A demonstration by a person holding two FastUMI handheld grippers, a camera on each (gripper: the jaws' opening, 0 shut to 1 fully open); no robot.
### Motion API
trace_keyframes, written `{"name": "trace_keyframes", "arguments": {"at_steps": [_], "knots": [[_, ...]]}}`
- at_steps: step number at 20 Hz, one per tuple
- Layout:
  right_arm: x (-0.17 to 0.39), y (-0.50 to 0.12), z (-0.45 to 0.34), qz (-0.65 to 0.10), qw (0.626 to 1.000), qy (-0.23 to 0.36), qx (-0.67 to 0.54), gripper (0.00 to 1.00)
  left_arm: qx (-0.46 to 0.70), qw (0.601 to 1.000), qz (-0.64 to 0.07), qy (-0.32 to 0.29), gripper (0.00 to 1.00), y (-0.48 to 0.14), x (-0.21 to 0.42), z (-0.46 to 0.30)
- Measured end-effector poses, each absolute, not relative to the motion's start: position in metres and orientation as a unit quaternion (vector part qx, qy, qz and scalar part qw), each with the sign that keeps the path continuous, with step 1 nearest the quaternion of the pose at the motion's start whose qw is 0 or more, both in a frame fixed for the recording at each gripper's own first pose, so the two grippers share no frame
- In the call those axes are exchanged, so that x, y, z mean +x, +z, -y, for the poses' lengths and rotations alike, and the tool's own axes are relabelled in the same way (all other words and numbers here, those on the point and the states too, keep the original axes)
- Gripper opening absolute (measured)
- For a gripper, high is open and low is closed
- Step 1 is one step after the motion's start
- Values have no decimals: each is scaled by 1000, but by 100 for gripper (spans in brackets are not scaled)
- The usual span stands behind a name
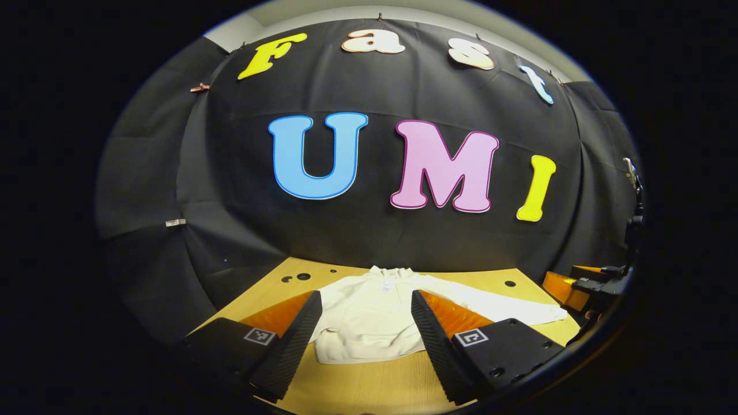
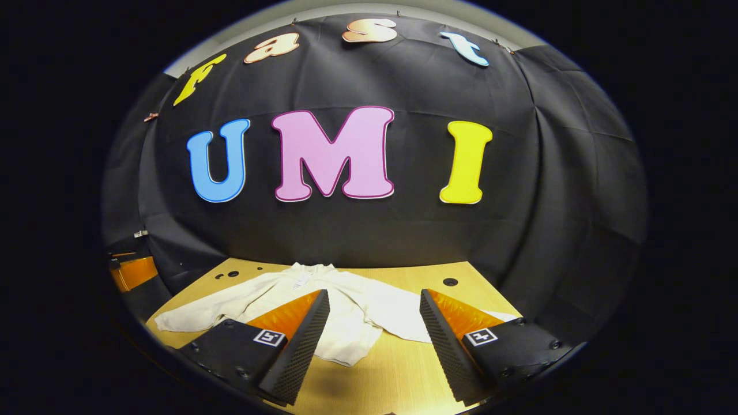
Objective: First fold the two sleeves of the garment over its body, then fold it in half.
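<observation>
White garment [image 1: 369,317] lies flat on the wooden table [image 1: 369,386], both sleeves spread outward and unfolded; left gripper [image 1: 363,340] and right gripper [image 2: 375,346] hover released above it, so each should pinch a cuff cleanly before folding inward

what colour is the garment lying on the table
White, or off-white, all over: the garment shows best in the left gripper view.
</observation>
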State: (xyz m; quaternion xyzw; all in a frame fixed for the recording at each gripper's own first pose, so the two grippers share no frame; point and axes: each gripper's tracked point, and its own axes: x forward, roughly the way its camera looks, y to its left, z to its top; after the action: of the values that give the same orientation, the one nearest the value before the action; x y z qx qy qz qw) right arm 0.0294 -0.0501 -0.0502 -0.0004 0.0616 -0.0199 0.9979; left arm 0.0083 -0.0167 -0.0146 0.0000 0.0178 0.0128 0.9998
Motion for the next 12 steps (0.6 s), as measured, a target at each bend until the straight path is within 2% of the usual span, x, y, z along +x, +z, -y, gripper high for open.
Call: {"name": "trace_keyframes", "arguments": {"at_steps": [1, 2, 3, 12], "knots": [[32, -52, 56, -63, 998, -23, 3, 96, -1, 1000, -19, 15, 96, -15, 9, 16], [34, -53, 60, -64, 998, -26, 11, 97, -2, 1000, -22, 16, 92, -17, 10, 17], [37, -55, 67, -63, 997, -29, 20, 97, -4, 1000, -25, 17, 97, -19, 11, 18], [64, -99, 170, -109, 986, -121, 36, 96, -5, 997, -70, 42, 96, -46, 17, 14]]}}
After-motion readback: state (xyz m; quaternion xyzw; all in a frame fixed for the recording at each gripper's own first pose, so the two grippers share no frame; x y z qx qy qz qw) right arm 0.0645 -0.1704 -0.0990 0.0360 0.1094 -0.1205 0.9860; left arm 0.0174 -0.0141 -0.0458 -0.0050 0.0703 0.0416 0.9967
